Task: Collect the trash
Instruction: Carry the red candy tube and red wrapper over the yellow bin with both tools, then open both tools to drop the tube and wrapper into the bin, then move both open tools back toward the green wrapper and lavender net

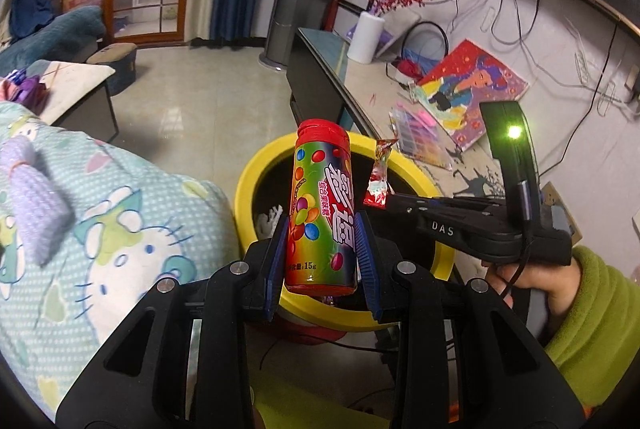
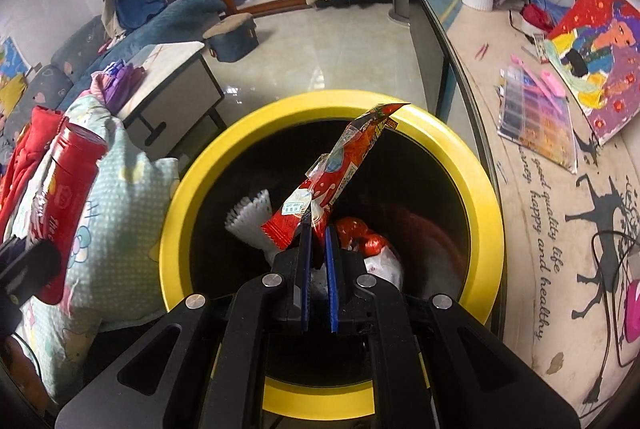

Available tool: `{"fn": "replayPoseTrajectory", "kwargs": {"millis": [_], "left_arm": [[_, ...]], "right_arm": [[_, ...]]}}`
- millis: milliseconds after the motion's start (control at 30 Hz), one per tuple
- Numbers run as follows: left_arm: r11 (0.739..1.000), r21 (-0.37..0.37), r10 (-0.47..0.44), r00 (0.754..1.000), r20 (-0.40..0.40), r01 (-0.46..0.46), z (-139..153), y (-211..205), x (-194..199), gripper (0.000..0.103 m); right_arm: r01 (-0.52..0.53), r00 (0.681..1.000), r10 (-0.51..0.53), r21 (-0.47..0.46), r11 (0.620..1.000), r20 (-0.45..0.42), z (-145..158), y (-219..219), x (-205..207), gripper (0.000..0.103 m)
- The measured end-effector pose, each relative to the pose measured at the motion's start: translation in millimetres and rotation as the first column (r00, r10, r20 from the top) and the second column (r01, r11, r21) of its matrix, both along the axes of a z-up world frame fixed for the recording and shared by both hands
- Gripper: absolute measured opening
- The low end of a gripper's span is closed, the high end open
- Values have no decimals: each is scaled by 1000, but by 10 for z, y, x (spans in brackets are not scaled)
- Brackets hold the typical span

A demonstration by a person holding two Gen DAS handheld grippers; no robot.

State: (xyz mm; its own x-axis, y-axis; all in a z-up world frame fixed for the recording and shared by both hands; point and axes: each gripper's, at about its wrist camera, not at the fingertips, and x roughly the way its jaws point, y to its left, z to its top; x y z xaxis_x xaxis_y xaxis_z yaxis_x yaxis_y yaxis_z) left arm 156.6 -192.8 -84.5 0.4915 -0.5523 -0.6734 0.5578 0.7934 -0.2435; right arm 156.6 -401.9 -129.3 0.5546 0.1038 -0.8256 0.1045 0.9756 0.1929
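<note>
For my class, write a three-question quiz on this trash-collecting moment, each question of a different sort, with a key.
1. True or false: the left gripper holds a candy tube with a red cap.
2. What does the right gripper pinch? A) red snack wrapper B) white vase C) pink pen
3. Fill in: both grippers are held over a bin with a ______ rim.

Key: 1 true; 2 A; 3 yellow.

The left gripper jaws clamp a candy tube above the yellow-rimmed bin.
</note>
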Motion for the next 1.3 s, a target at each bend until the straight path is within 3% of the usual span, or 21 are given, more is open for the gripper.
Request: {"fn": "replayPoseTrajectory", "kwargs": {"millis": [433,533,600,667,767,933,1033,1100,1300], "left_arm": [[998,56,-33,998,-57,37,-292,-333,208,26],[998,56,-23,998,-59,26,-309,-343,242,25],[999,45,-17,998,-67,20,-317,-341,261,25],[999,44,-15,998,-62,18,-310,-347,261,26],[999,32,0,998,-64,2,-287,-324,273,42],[998,15,68,997,-40,-67,-185,-158,268,76],[992,2,127,992,-9,-127,-86,-11,253,87],[986,6,169,986,15,-169,-31,71,251,92],[962,-8,274,960,66,-274,118,372,229,92]], "right_arm": [[48,998,-46,34,998,-43,-65,-220,13,8],[65,997,-64,38,997,-41,-54,-274,7,19],[73,997,-71,39,997,-41,-51,-287,5,31],[81,996,-79,41,996,-34,-33,-301,-2,34],[88,996,-87,42,995,-19,23,-307,-7,37],[64,996,-66,35,997,59,209,-210,-39,45],[38,992,-41,24,999,116,332,-88,-65,53],[19,989,-21,17,1000,145,405,-15,-75,56],[-23,977,20,11,1000,212,584,213,-117,61]]}}
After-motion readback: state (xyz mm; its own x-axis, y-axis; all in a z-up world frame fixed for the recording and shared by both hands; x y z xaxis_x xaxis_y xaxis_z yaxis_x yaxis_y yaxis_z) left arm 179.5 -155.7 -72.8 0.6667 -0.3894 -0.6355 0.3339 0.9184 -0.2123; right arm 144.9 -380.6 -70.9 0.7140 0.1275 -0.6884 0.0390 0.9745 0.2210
